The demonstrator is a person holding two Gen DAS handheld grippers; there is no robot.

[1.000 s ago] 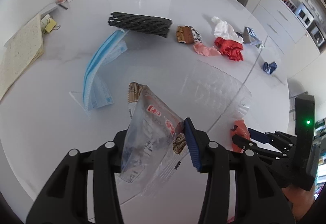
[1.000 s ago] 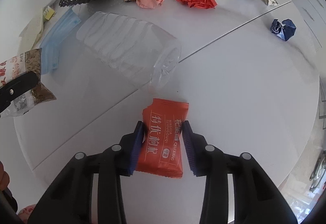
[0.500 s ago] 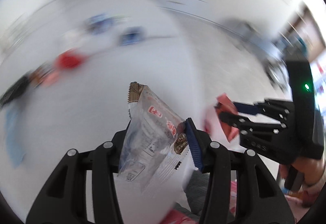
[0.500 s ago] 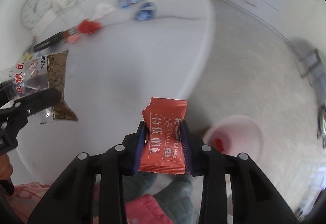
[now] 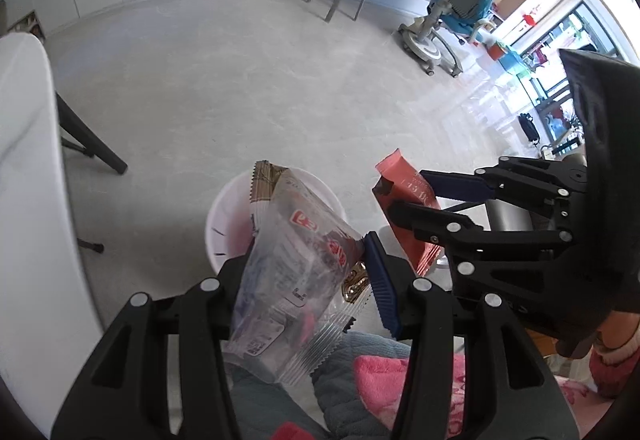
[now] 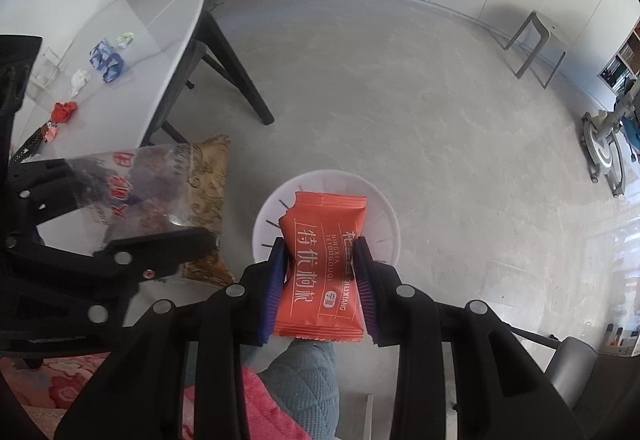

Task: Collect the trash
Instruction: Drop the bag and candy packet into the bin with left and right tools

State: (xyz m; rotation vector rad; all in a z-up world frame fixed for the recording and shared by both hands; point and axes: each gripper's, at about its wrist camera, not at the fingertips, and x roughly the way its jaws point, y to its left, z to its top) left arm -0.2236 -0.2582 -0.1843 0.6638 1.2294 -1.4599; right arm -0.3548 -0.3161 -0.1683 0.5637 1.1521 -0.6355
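Nearest me, my right gripper (image 6: 322, 274) is clamped on the orange snack packet (image 6: 322, 264), pads pressed to both its sides, directly over the white bin (image 6: 384, 215) on the floor. To its left, my left gripper (image 5: 304, 280) pinches a clear plastic wrapper (image 5: 296, 264), jaws partly closed, above the same bin's rim. Farther left, I see the white table (image 6: 160, 23) with crumpled scraps on it, a grey stool (image 6: 536, 39) far right.
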